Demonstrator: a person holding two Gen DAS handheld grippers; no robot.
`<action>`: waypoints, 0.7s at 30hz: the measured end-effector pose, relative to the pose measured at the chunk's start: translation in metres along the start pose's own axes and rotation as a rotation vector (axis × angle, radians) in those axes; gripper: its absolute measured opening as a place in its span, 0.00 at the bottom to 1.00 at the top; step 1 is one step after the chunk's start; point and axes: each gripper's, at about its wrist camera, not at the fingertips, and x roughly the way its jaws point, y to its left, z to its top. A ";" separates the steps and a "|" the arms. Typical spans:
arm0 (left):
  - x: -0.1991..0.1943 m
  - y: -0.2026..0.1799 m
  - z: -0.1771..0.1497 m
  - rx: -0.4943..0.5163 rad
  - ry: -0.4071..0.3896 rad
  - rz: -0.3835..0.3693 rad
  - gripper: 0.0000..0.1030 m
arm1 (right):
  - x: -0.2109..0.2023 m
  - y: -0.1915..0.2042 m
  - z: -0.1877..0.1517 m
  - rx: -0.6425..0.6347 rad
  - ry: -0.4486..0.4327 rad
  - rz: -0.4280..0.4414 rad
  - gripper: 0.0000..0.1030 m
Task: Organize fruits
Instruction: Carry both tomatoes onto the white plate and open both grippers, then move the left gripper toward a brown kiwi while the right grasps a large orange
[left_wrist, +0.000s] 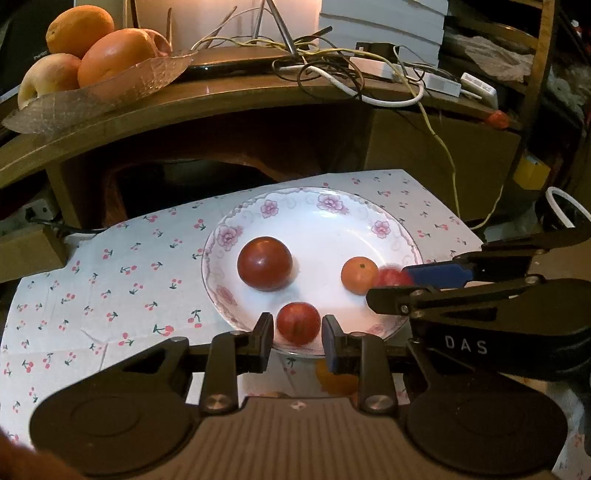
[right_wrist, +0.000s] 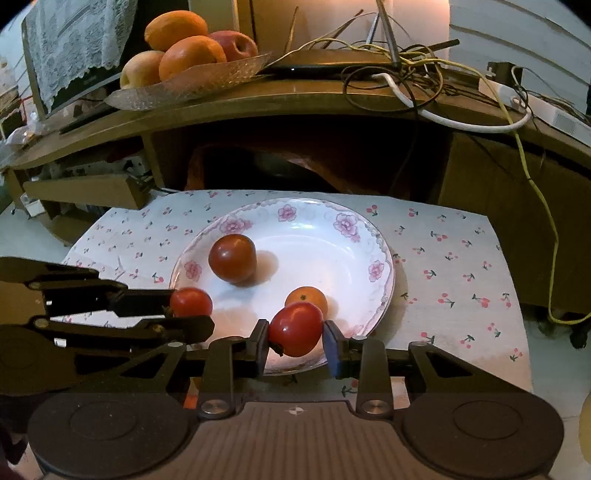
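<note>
**Both claws at the plate, each around a red fruit**

Left claw (left_wrist: 297, 334) sits over the near rim of the flowered plate (left_wrist: 332, 229) with a small red fruit (left_wrist: 298, 323) between its fingers — a sliver of gap shows on each side, so whether it grips cannot be told. Right claw (right_wrist: 295, 338) is clamped on a glossy red tomato (right_wrist: 295, 328), held above the plate's near edge. On the plate lie a dark red tomato (left_wrist: 264, 263) toward the left and a small orange (left_wrist: 359, 275) just beside the right claw's tomato. Under the plate is a cherry-print cloth (left_wrist: 122, 266). Behind, on the wooden desk (right_wrist: 295, 98), a glass dish (right_wrist: 192, 86) carries oranges and apples beside a tangle of cables (right_wrist: 413, 70).
</note>
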 end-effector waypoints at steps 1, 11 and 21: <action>0.000 0.000 0.000 0.000 0.001 0.002 0.34 | -0.001 0.000 0.000 0.000 -0.005 0.000 0.33; -0.012 0.000 0.002 0.002 -0.016 0.002 0.36 | -0.012 -0.006 0.000 0.014 -0.036 -0.011 0.37; -0.029 0.007 -0.006 0.018 -0.005 0.002 0.38 | -0.027 -0.002 -0.008 0.014 -0.033 0.027 0.38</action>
